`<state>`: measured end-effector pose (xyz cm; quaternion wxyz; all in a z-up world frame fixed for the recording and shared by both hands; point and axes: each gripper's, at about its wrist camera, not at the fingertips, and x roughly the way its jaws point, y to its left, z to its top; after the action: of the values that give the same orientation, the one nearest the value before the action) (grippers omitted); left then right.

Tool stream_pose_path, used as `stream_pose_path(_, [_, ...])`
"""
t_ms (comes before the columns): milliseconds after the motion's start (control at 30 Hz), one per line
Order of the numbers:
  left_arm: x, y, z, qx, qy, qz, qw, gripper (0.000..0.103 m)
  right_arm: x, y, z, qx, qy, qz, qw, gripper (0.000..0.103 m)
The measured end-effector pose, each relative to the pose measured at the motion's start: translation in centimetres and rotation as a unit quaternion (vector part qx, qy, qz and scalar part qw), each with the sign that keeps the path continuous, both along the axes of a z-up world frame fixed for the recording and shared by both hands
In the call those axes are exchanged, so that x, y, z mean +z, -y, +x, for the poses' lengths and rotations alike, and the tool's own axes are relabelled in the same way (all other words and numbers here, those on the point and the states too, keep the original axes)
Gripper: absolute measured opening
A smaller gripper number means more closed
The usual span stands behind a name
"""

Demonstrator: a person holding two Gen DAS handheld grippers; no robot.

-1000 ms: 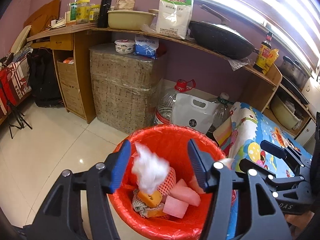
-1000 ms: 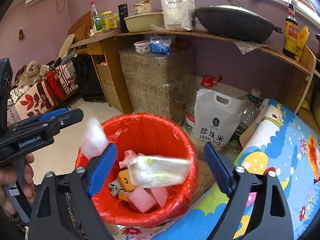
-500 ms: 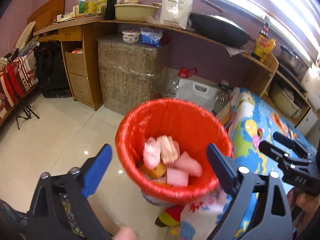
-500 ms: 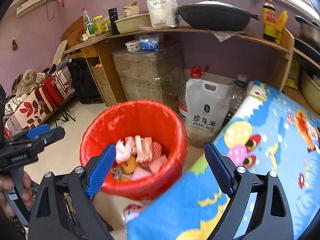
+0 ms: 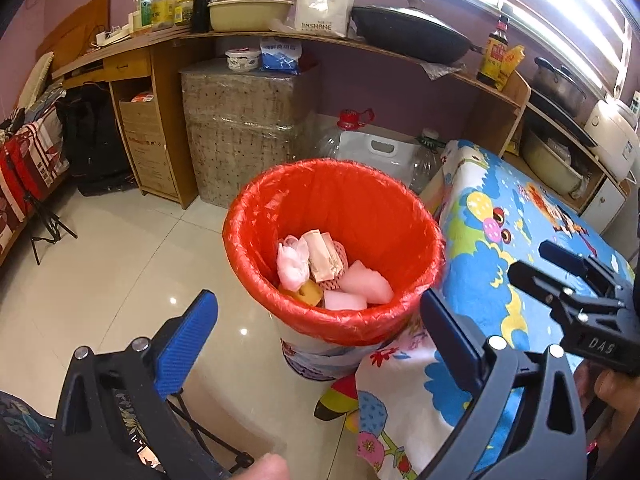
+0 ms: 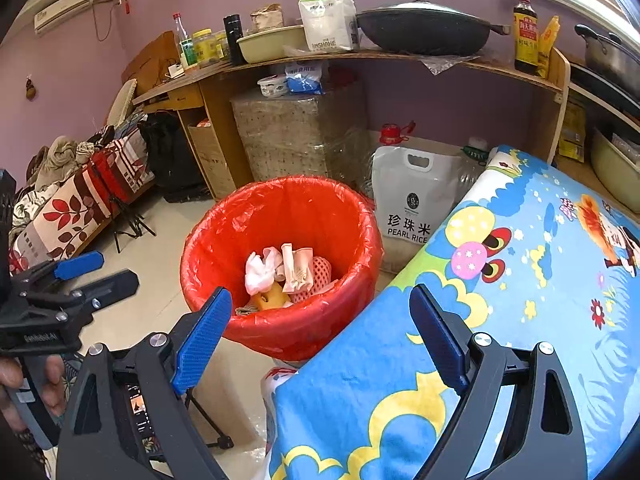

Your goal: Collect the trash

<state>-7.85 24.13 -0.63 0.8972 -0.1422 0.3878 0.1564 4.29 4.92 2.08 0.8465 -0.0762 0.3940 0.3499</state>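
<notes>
A bin with a red liner (image 5: 400, 216) (image 6: 344, 208) stands on the floor beside the table. Inside lie a white crumpled tissue (image 5: 291, 263) (image 6: 258, 269), a beige wrapper (image 5: 322, 256) (image 6: 298, 266), pink foam pieces (image 5: 366, 284) and an orange piece (image 5: 309, 292) (image 6: 270, 298). My left gripper (image 5: 316, 336) is open and empty, held back from the bin's near rim. My right gripper (image 6: 320, 334) is open and empty, over the table's edge next to the bin. Each gripper shows in the other's view: the right one (image 5: 576, 280), the left one (image 6: 76, 276).
A table with a colourful cartoon cloth (image 6: 520, 280) (image 5: 500, 264) is on the right. A rice bag (image 6: 412, 204), water jugs (image 5: 340, 136) and a wrapped block (image 5: 244, 120) stand behind the bin. Shelves hold a wok (image 6: 420, 28) and bottles. Tiled floor (image 5: 100, 264) lies left.
The tissue dropped from my left gripper and the wrapper from my right gripper into the bin. Both grippers have pulled back and up from the bin, jaws wide open.
</notes>
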Motion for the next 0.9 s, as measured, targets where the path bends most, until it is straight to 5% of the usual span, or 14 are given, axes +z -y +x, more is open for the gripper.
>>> stream_pose_path(900, [-0.09, -0.15, 0.06, 0.003, 0.002, -0.004, 1.0000, 0.098, 0.48, -0.42, -0.20, 0.008, 0.006, 0.000, 1.000, 0.085])
